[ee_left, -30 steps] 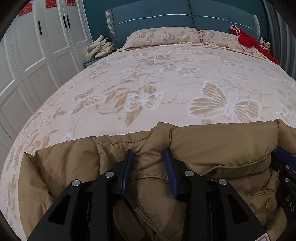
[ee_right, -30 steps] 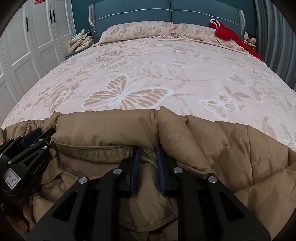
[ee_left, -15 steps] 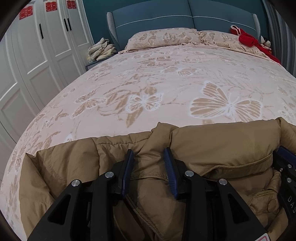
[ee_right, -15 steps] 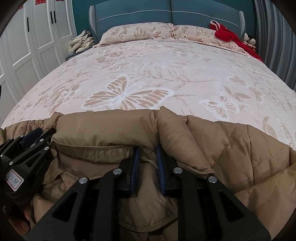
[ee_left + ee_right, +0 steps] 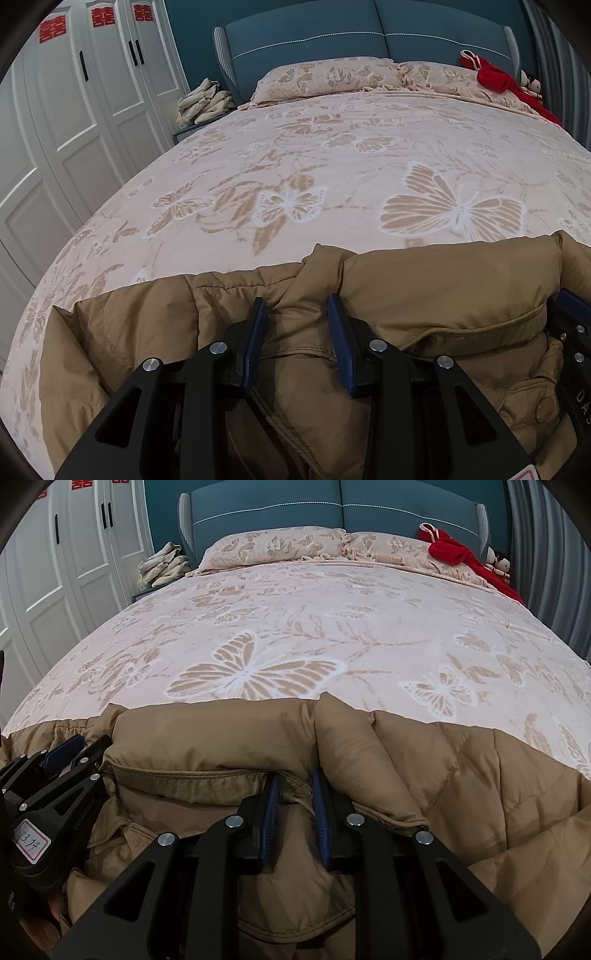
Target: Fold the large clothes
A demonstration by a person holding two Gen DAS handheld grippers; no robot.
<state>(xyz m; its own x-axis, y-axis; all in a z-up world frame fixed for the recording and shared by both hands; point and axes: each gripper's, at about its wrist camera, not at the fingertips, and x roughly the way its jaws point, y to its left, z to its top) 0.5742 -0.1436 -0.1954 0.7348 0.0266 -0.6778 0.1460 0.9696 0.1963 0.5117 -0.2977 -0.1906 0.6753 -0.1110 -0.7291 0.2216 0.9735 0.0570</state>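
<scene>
Nothing on the bed has shifted since the earlier frames: both grippers hold the same pinches, and only the left wrist view has tipped a touch, showing slightly more of the wardrobe at upper left.

The jacket (image 5: 443, 291), tan and quilted, fills the lower half of both views, lying across the near part of the bed (image 5: 332, 166) with its far edge bunched into a raised roll. The left gripper (image 5: 297, 321) has its jaws fairly narrow, clamped on a thick fold of padded cloth at lower centre of its view. The right gripper (image 5: 293, 794) is narrower still, pinching a thinner seam just below the roll, at lower centre of its own view. Each gripper shows at the edge of the other's picture, so the two holds sit near one another along the same edge.

Judging by the puffed quilting, the jacket is soft, light for its bulk and springy. It will likely sag between the two holds and puff back open once let go. The shell looks smooth and probably a little slippery, so a pinch on padding alone could creep out. Stitched hems, the flap seam and the snap (image 5: 545, 410) area at lower right look like firmer places to take hold. Spreading the holds wider apart along the edge would probably keep the fold straight.
</scene>
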